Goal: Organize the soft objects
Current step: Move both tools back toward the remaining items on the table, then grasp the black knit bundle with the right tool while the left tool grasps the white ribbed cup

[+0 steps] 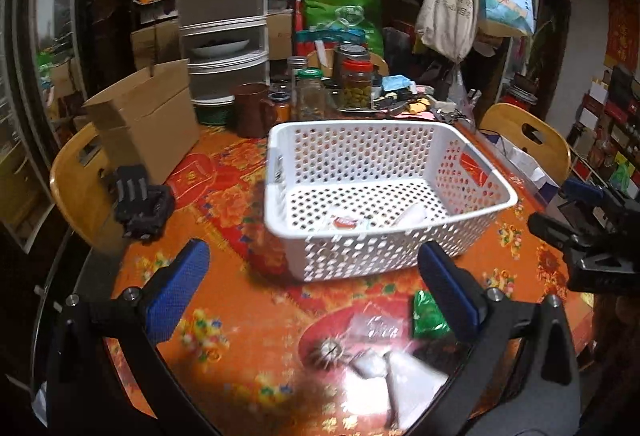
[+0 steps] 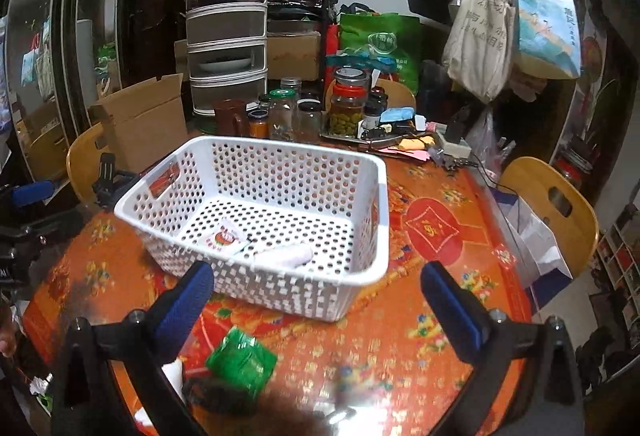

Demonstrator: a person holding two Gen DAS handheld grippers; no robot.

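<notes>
We hover over a cluttered dining surface with a white basket in the middle.

Our left gripper (image 1: 314,286) and right gripper (image 2: 318,294) both hold their blue-padded jaws wide apart, gripping nothing. The surface (image 2: 420,340) wears an orange and red flowered cover under a glossy sheet. The basket (image 2: 360,204) already holds a small sachet (image 2: 222,235) and a white roll (image 2: 286,255) on its floor. A green packet (image 2: 241,359) lies on the near side, just outside the basket, with blurred pale wrappers (image 1: 394,366) close beside it. At the far edge stand jars (image 2: 346,108), a brown mug (image 2: 231,117), a cardboard box (image 2: 144,120) and a stacked white rack (image 2: 227,24). Wooden chairs (image 2: 560,204) flank the surface, and tote bags (image 2: 482,36) hang at far right.
</notes>
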